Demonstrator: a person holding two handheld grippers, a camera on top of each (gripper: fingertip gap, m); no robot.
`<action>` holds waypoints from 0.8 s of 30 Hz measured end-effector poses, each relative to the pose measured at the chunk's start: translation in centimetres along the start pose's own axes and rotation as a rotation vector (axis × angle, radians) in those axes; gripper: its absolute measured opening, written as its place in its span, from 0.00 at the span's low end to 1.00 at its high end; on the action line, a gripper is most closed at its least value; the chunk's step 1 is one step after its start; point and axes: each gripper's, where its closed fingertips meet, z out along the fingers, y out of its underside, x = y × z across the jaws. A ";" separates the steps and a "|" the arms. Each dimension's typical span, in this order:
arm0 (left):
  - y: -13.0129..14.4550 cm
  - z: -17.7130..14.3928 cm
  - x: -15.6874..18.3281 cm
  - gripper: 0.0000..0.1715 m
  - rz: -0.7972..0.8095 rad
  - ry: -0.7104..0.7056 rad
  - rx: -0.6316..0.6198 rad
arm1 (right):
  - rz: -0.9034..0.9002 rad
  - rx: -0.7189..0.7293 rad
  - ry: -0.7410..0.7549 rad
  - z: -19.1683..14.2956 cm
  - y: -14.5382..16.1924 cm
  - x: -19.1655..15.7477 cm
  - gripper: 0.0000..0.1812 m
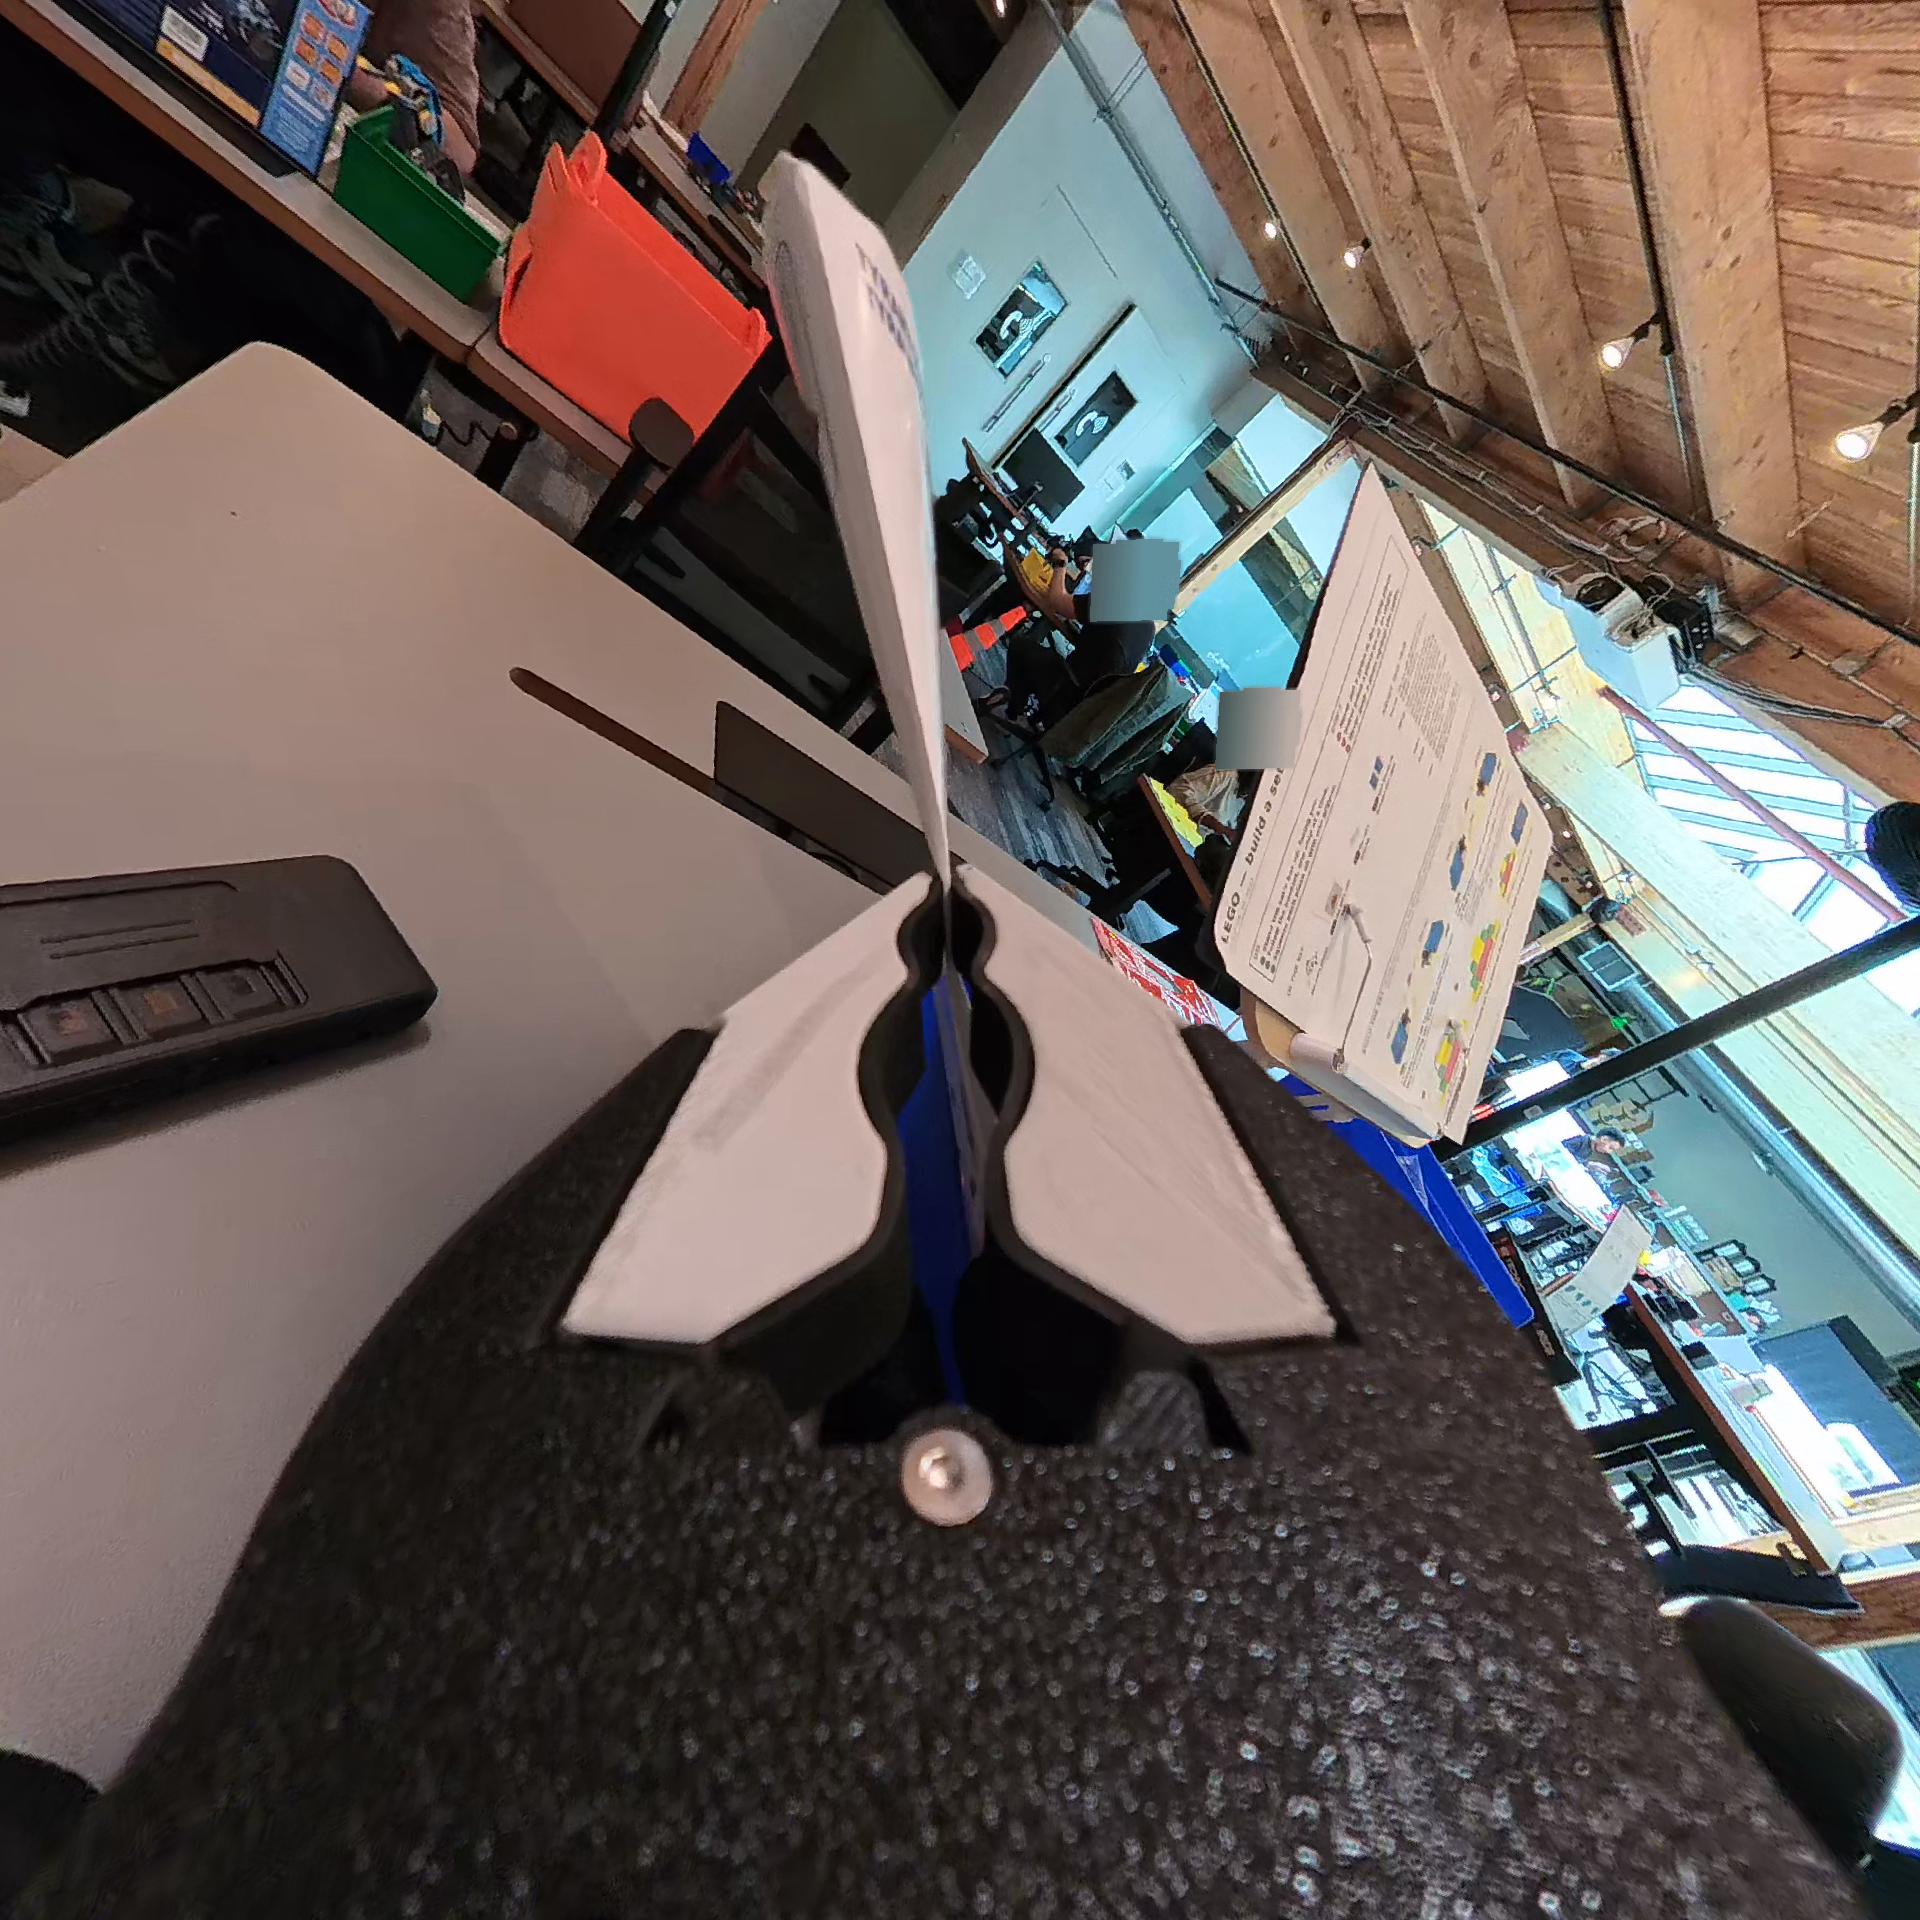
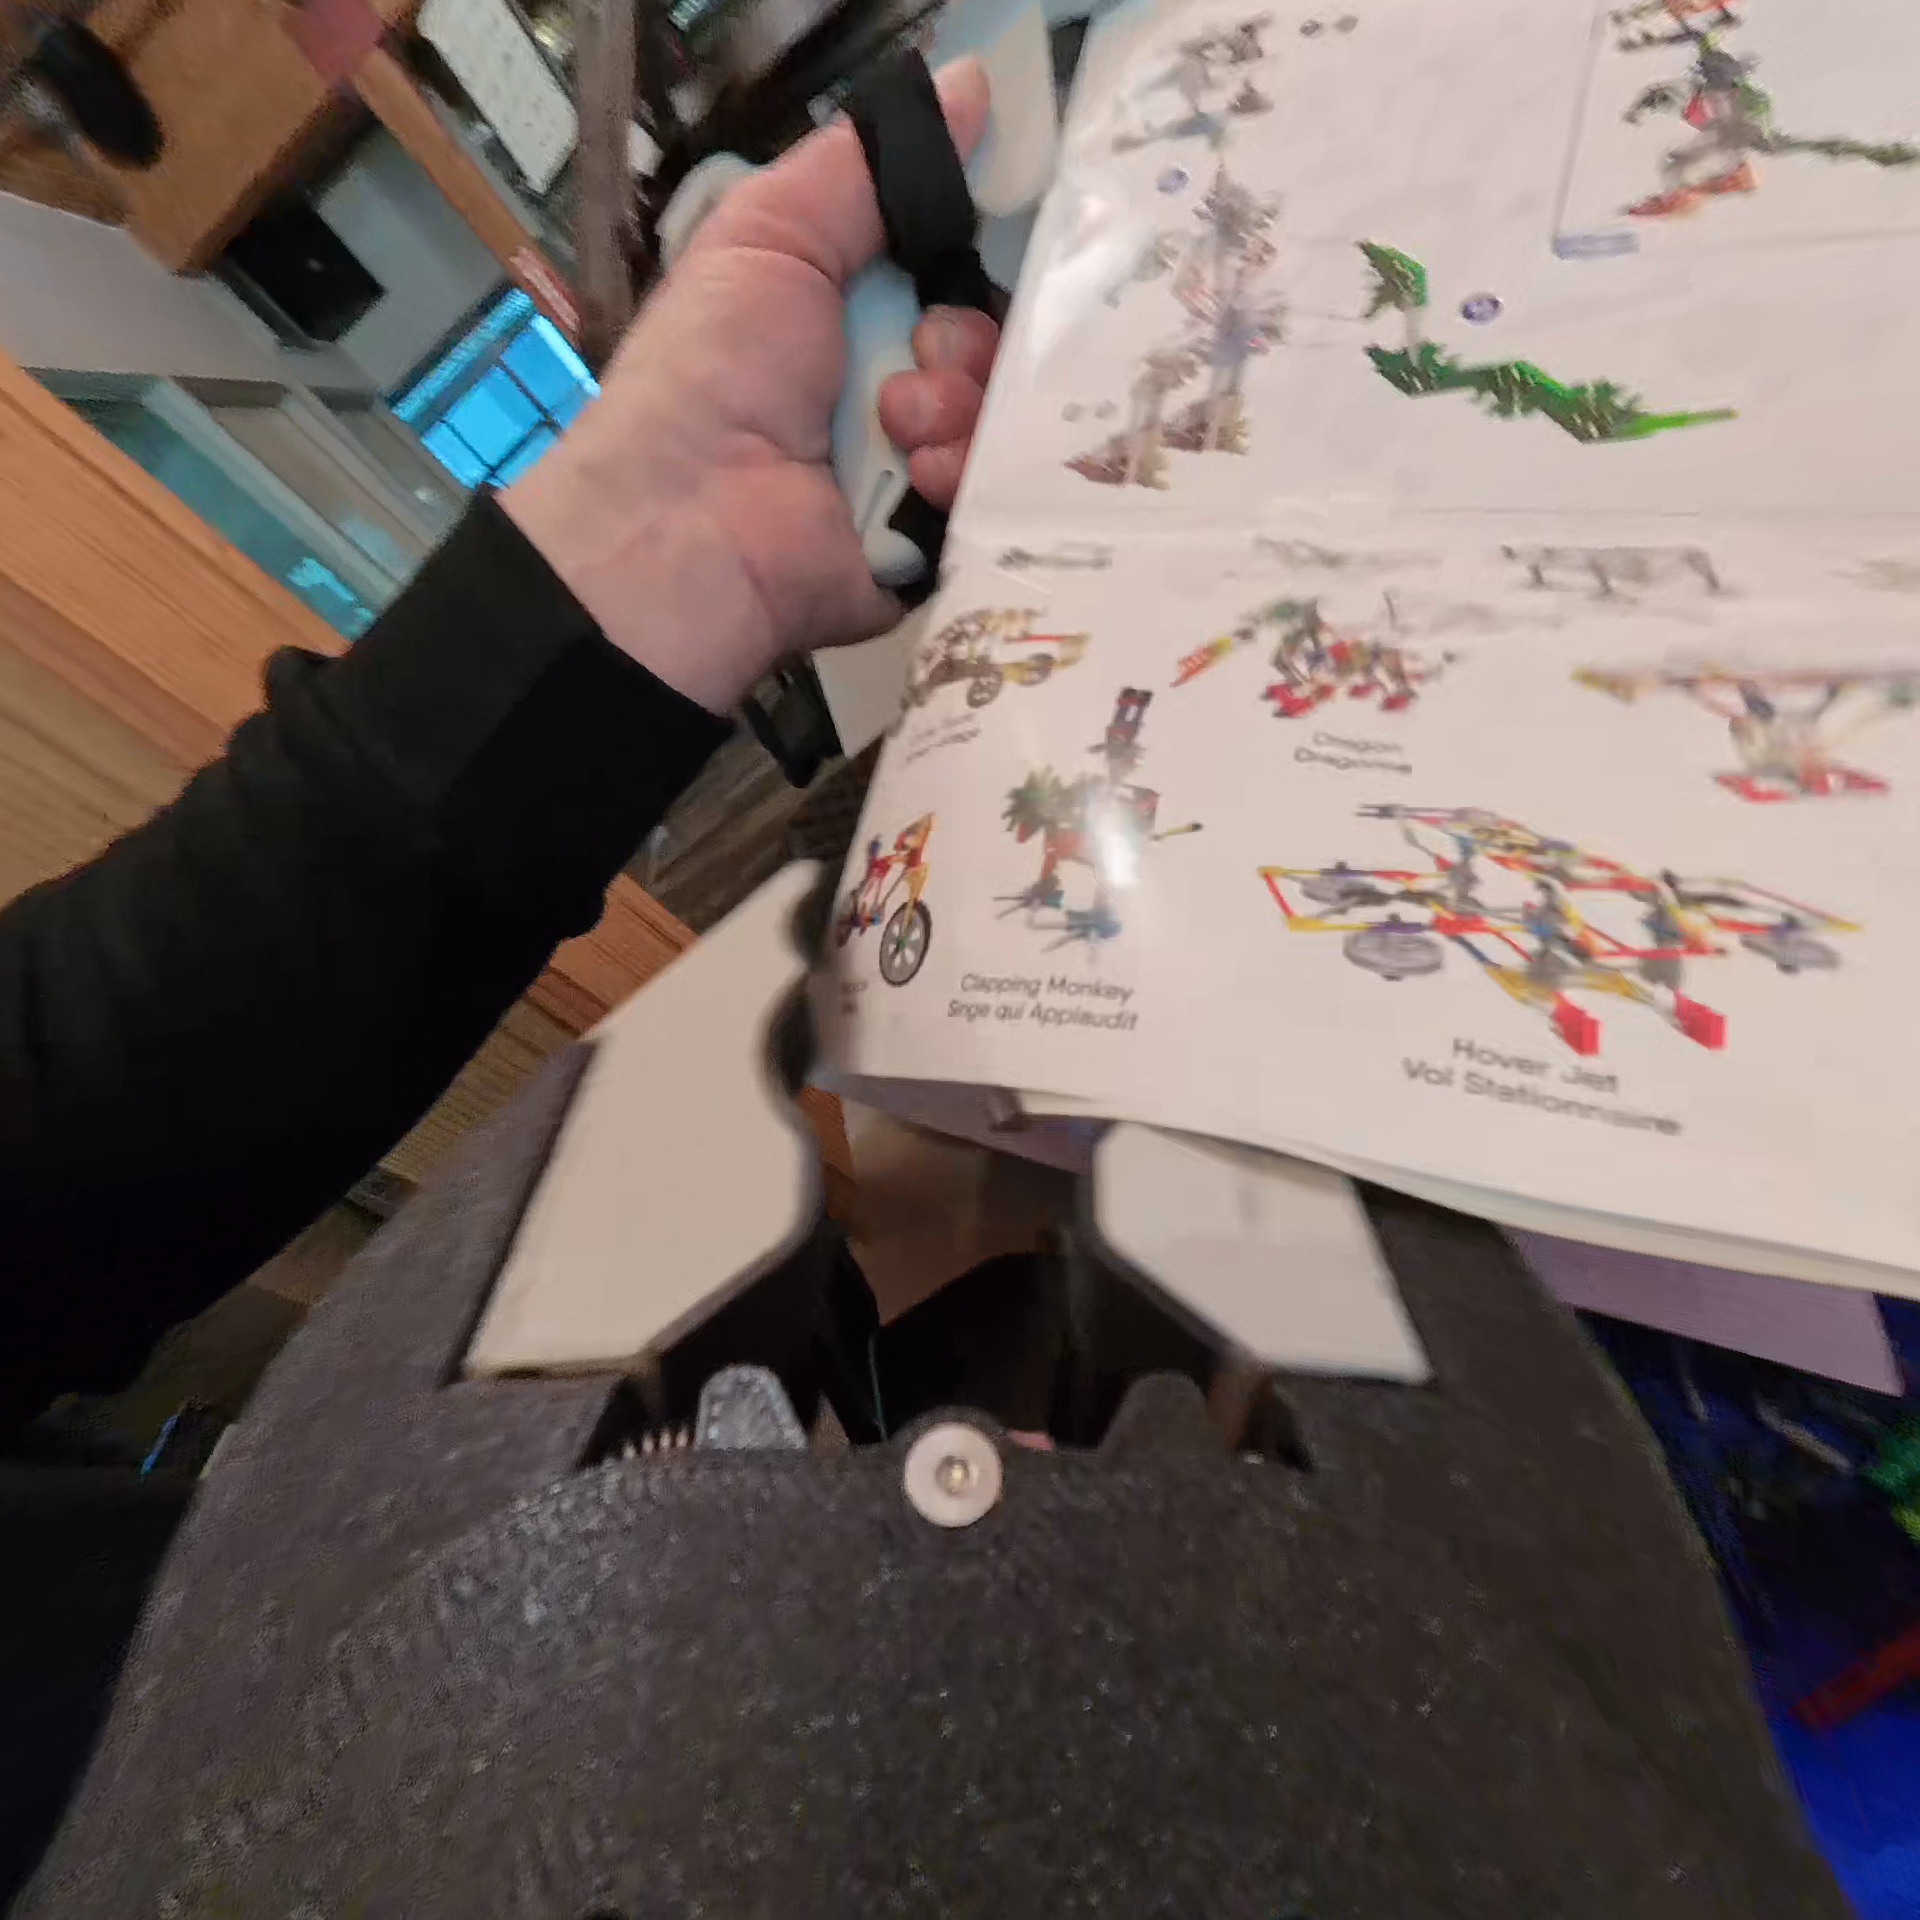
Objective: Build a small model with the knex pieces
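My left gripper (image 1: 948, 894) is shut on a thin white and blue booklet (image 1: 873, 499). The booklet shows edge-on and stands up from the fingertips above the white table (image 1: 312, 644). In the right wrist view the same booklet (image 2: 1403, 623) shows its open page of coloured toy models, blurred. A hand (image 2: 748, 436) in a black sleeve grips the other gripper's handle beside the booklet's left edge. My right gripper (image 2: 945, 935) is open, its jaws wide apart and empty. The booklet's lower edge lies over its right finger (image 2: 1247, 1247); its left finger (image 2: 686, 1143) is close to the booklet's corner.
A black device with buttons (image 1: 177, 966) lies on the table at the left. An orange bin (image 1: 623, 301) and a green bin (image 1: 416, 208) stand on a far table. A printed instruction sheet (image 1: 1382, 810) stands on a holder at the right above a blue bin (image 1: 1434, 1226). Left tips to right tips: about 25 cm.
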 end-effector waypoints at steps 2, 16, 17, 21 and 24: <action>-0.1 -0.1 0.0 0.00 0.000 -0.002 0.007 | 0.003 0.021 -0.043 -0.1 -0.7 -0.8 0.06; 0.3 -0.1 0.6 0.00 0.035 0.033 -0.038 | -0.188 -0.001 -0.026 -2.5 -3.2 -2.1 0.00; 0.9 -0.1 0.5 0.00 0.018 0.040 -0.069 | -0.154 0.010 -0.027 -2.6 -3.2 -1.7 0.00; 3.6 -1.6 1.1 0.18 -0.064 0.062 -0.154 | 0.065 0.097 -0.114 -3.7 -5.3 -1.0 0.00; 7.0 -3.5 2.6 0.27 -0.121 0.083 -0.256 | 0.210 0.148 -0.189 -4.4 -6.6 -0.5 0.00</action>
